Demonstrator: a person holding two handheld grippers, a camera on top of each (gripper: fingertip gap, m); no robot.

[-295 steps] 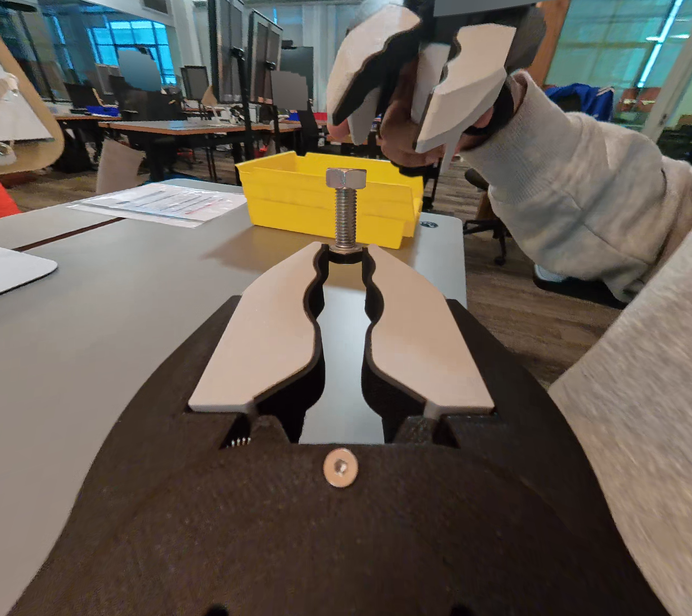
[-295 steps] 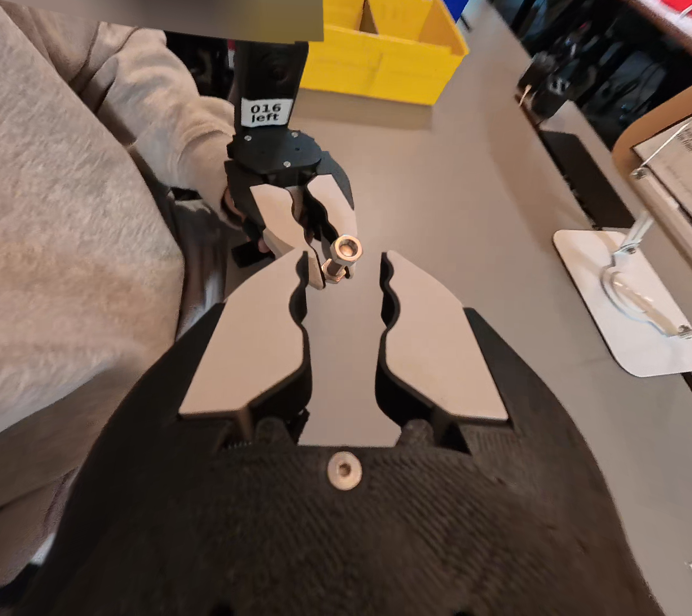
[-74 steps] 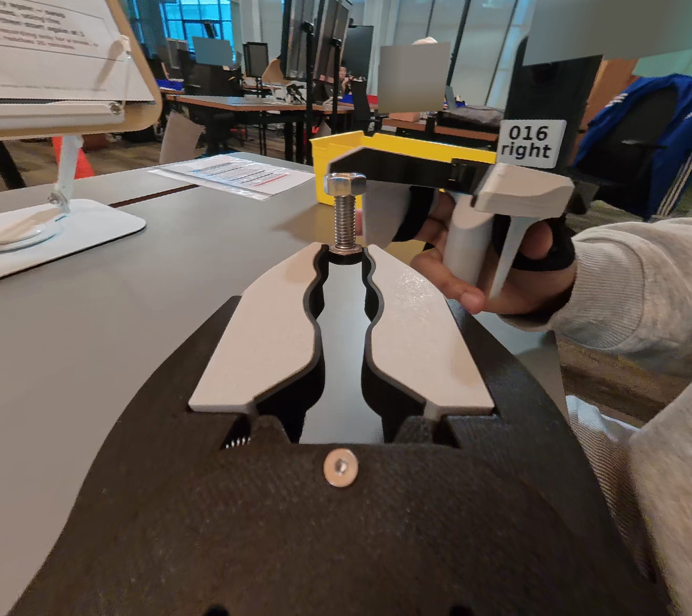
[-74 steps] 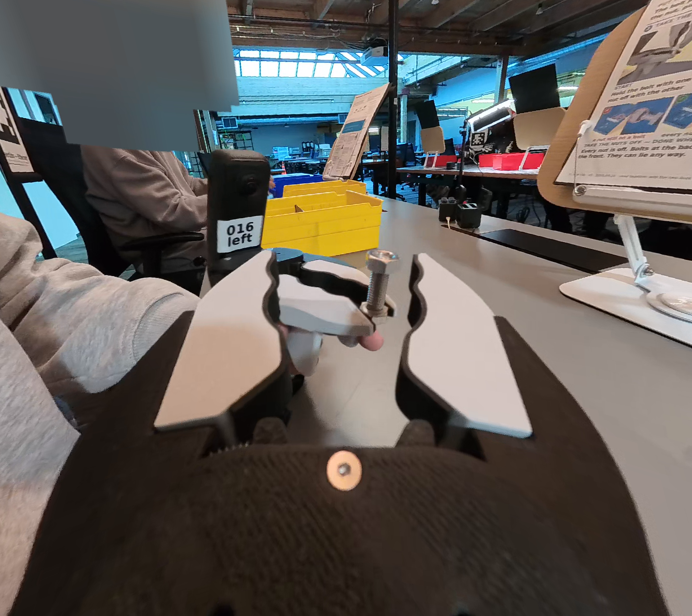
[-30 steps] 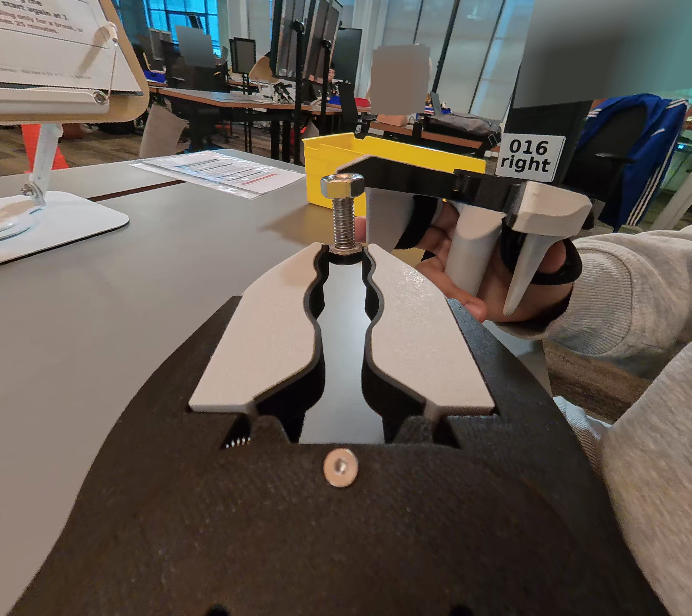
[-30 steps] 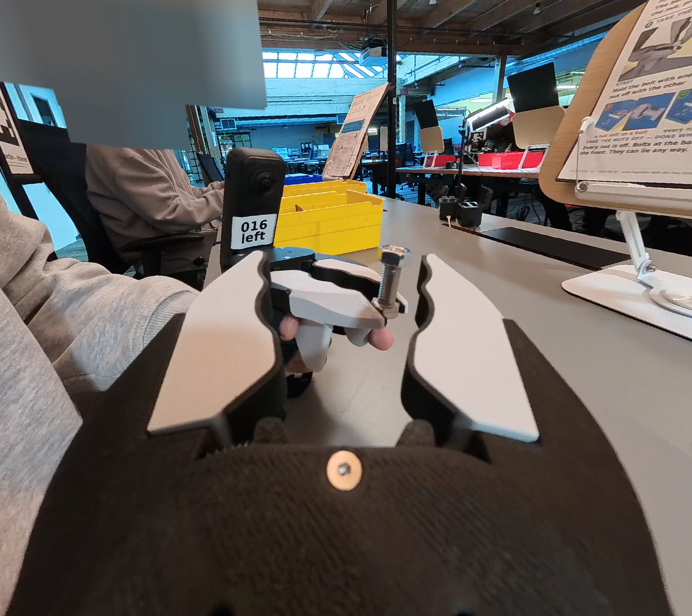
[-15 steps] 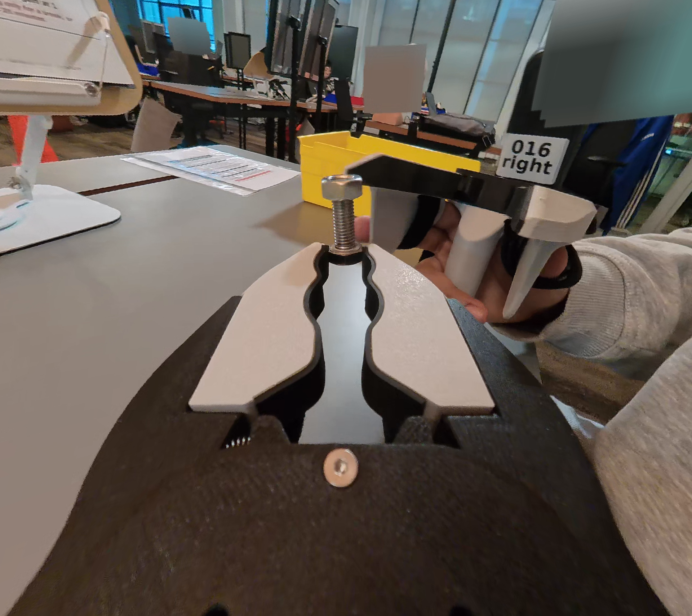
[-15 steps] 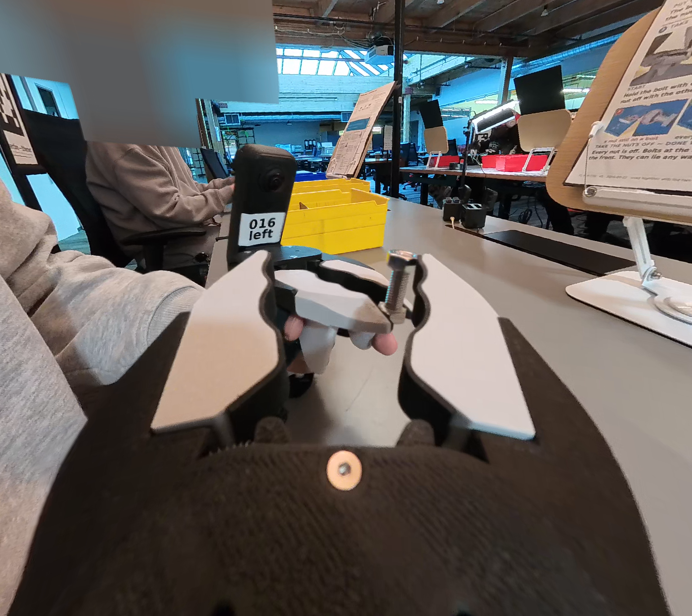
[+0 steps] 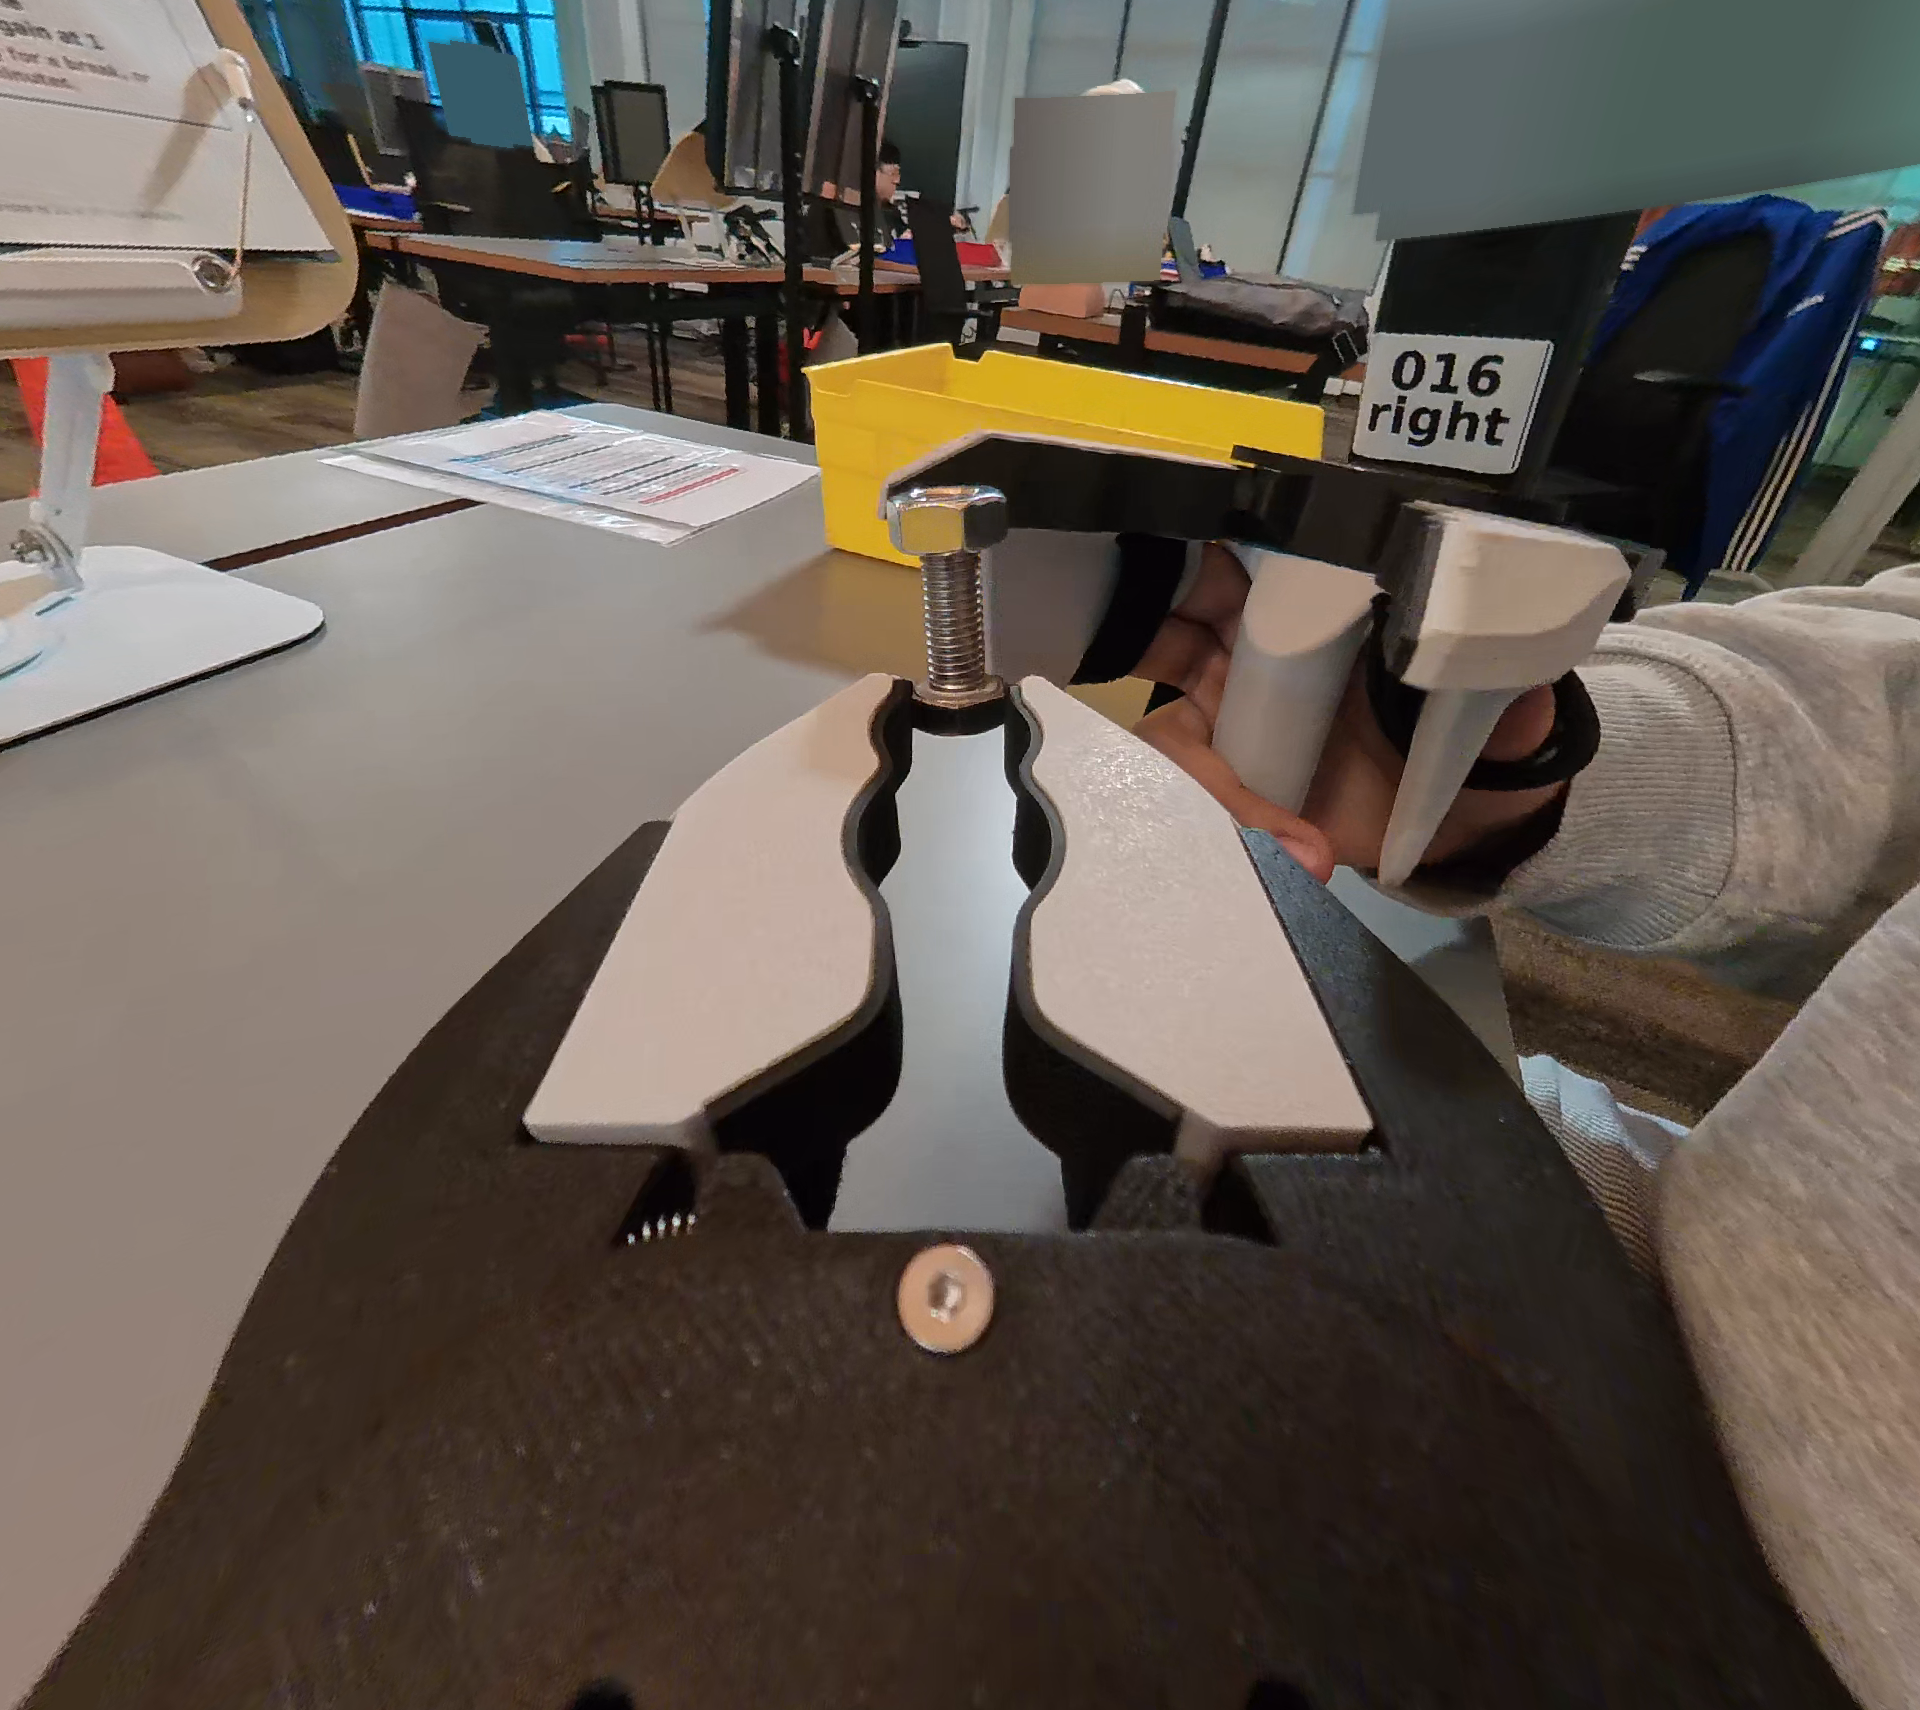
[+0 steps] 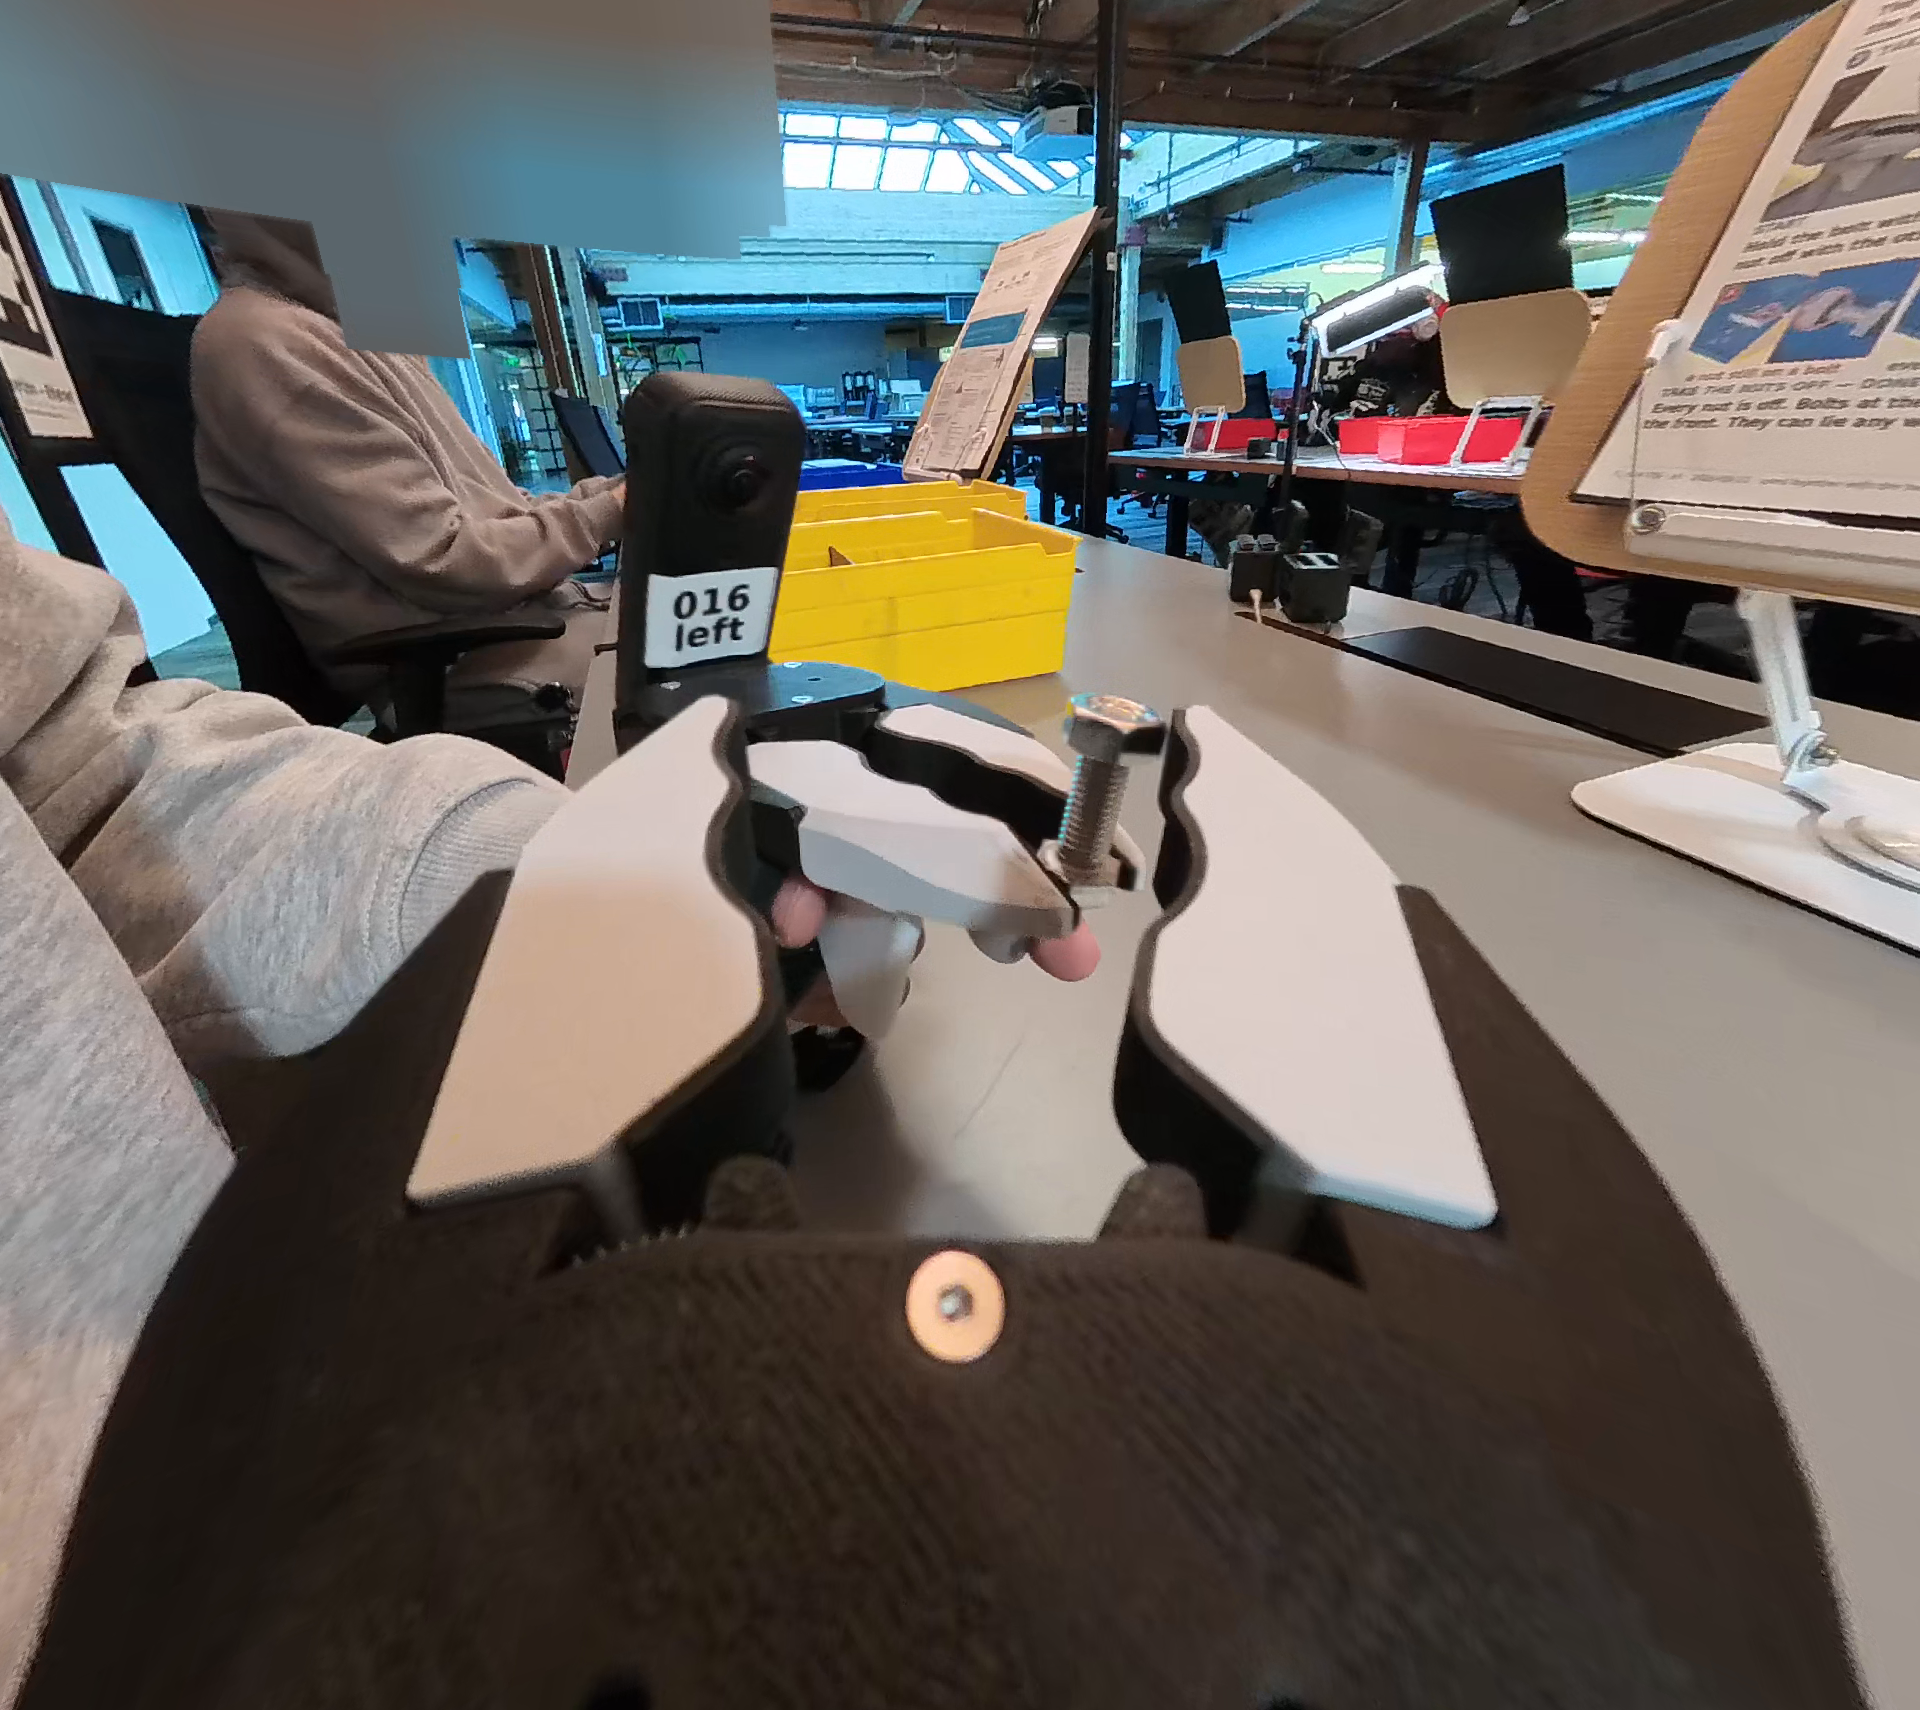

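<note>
Left wrist view: my left gripper [image 9: 956,704] clamps the lower end of an upright silver hex-head steel bolt [image 9: 948,590], long axis vertical, above the grey table [image 9: 364,777]. My right gripper [image 10: 951,787], jaws wide, straddles the bolt's head, its right finger nearer.

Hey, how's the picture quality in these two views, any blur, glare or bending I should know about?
Left wrist view: the bolt is sharp in the left tongs, with glints on its hex head; straight lines bow toward the edges. Right wrist view: the bolt and right tongs are crisp; the skylights are bright bluish. Flat blurred patches in both were added afterwards.
</note>
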